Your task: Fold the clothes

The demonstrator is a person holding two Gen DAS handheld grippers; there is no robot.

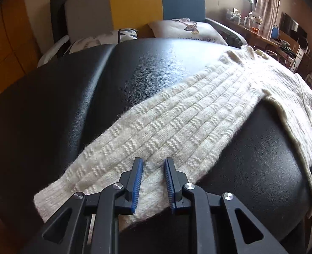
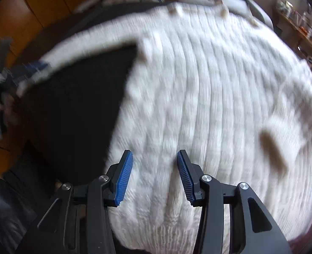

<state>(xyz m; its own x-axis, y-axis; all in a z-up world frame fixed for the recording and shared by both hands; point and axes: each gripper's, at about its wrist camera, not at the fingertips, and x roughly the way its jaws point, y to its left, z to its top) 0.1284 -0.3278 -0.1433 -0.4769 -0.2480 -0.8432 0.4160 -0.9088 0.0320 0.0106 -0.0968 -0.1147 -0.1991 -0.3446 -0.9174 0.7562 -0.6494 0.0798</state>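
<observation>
right now your left gripper [image 1: 153,165] hangs with jaws parted over the sleeve [image 1: 156,127] of the cream sweater [image 2: 208,95], pinching nothing, while your right gripper [image 2: 154,158] stands spread above the sweater's body, which lies flat on the black cushion [image 1: 145,63].

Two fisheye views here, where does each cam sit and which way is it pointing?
Left wrist: on the left gripper, angled down along a cream sweater's sleeve on a black cushion; both fingers show, apart, no hand.
Right wrist: on the right gripper, angled down at the sweater's body; both fingers show, apart; picture blurred.
Shared: the same sweater, black cushion and pillows beyond; the right view catches the left gripper at its left edge.
</observation>
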